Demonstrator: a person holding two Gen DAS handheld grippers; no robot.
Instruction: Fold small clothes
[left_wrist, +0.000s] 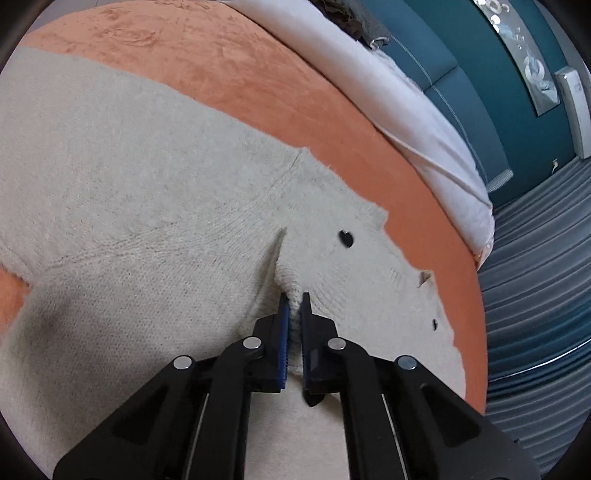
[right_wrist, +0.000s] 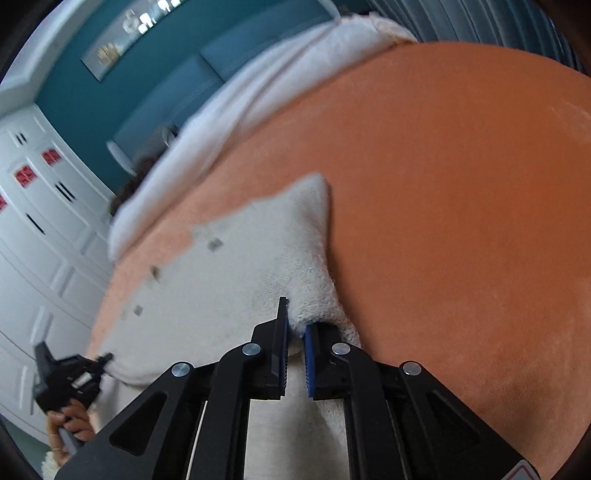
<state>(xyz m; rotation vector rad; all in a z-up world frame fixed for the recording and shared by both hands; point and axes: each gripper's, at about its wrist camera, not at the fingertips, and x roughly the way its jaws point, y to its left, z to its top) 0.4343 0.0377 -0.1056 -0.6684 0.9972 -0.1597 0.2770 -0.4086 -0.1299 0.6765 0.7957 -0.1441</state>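
1. An orange blanket (left_wrist: 229, 70) covers the bed, and a white duvet (left_wrist: 388, 96) lies bunched along its far edge. Behind that stand a teal padded headboard (left_wrist: 436, 62) and grey pleated curtains (left_wrist: 535, 266).
2. The right wrist view also takes in a white panelled wardrobe (right_wrist: 40, 229) with small red insets on its doors, off to the left of the bed.
3. Nothing lies on the blanket between the two grippers apart from the garment itself.
4. The garment is a cream knitted sweater (left_wrist: 147, 192), fuzzy in texture, spread across the blanket. Ribbed seams cross it, and a few small dark marks dot the part near its edge.
5. In the right wrist view the sweater (right_wrist: 236, 280) shows a raised, pointed corner towards the far side, slightly blurred.
6. The left gripper (left_wrist: 294, 302) has its blue-padded fingers (left_wrist: 283, 332) pressed close together on a pinched ridge of the knit, which puckers up just ahead of the tips.
7. The right gripper (right_wrist: 295, 321) likewise nips a fold of the sweater's fluffy edge, beside the bare orange blanket.
8. The left gripper (right_wrist: 74, 380) also shows low left in the right wrist view, held in a hand (right_wrist: 70, 424) at the sweater's other edge.
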